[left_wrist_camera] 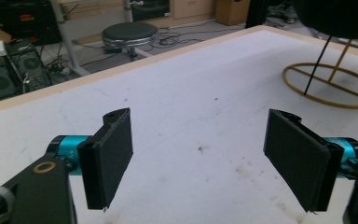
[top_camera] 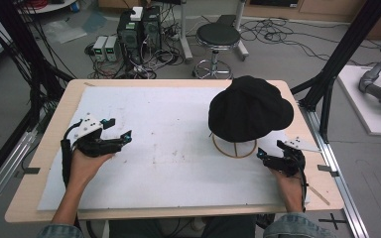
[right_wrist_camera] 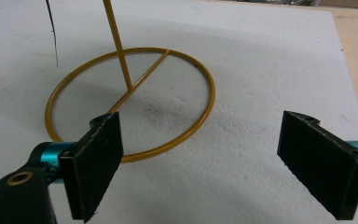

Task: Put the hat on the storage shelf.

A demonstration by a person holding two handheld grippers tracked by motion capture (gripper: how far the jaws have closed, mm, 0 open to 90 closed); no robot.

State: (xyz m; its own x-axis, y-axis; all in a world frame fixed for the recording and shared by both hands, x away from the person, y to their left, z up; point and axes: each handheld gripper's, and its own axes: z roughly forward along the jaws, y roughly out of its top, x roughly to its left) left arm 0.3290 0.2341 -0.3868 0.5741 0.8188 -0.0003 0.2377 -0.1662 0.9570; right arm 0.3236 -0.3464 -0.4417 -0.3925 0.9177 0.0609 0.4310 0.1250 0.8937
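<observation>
a white-topped wooden counter (top_camera: 154,163) carries a black fabric hat (top_camera: 250,109) on a gold wire stand (top_camera: 234,147), far right. both jaws spread, empty: left hand-held gripper (top_camera: 121,130) well apart, right hand-held gripper (top_camera: 264,154) beside the stand's ring. likely next: reaching for the hat.

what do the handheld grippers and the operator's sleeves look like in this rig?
Both the left gripper and right gripper have black bodies, teal-blue metal fittings behind flat, rectangular black pads, and a pale grey three-cornered plate on top. A black cable trails from each along the forearm. The person wears blue denim sleeves.
</observation>
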